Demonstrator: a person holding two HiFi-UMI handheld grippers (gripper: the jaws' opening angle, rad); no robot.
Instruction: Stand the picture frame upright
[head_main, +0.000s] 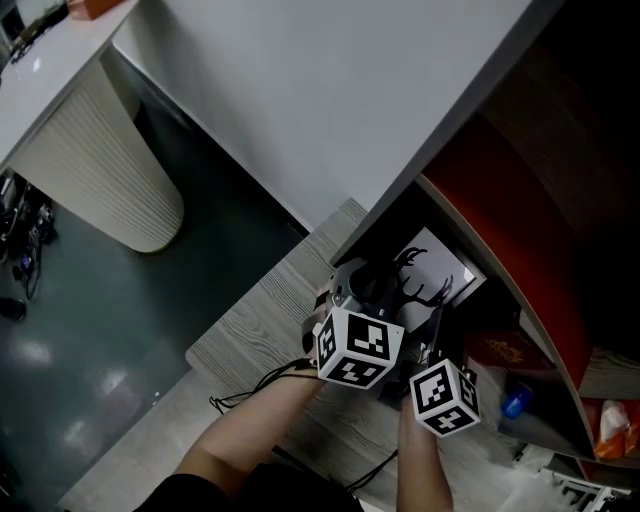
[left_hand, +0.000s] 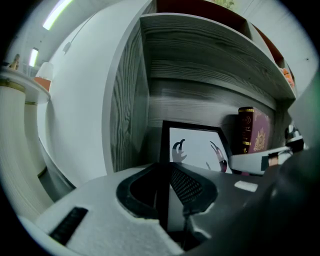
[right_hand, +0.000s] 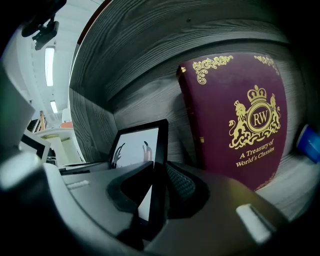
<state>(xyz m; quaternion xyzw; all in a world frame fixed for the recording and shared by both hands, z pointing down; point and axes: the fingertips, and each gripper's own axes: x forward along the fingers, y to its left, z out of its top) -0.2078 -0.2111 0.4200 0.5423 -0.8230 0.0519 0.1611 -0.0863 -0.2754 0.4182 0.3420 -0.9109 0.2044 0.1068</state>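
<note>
Left gripper (left_hand: 163, 187): jaws pinch the left edge of the picture frame (left_hand: 197, 146); the black moulding runs straight between the pads.
Right gripper (right_hand: 159, 192): jaws clamped on the right edge of the same frame, seen edge-on between the pads.
Task item position: frame held upright between the two grippers inside the shelf compartment (left_hand: 127, 100), glass facing the opening. Its lower edge is hidden behind the gripper bodies.
Frame content: white sheet with a black antler silhouette.
Nearest obstruction: maroon book (right_hand: 240, 115) with gold crest and lettering, just beside the frame on the right, cover facing outward and slightly tilted. Contact between book and frame cannot be determined.
Second obstruction: blue object (right_hand: 309, 144) beyond the book at the right edge; its kind cannot be determined.
Container: grey wood-grain compartment with a side wall close on the frame's left and a rear wall behind it.
Container contents: frame, book and blue object, left to right.
Adjacent structure: white panel (head_main: 330, 90) outside the left side wall; red inner panel (head_main: 500, 230) above the compartment in the head view.
Outer surroundings: ribbed cream pedestal (head_main: 100, 160) under a white top, standing well apart on the dark floor (head_main: 90, 330).
</note>
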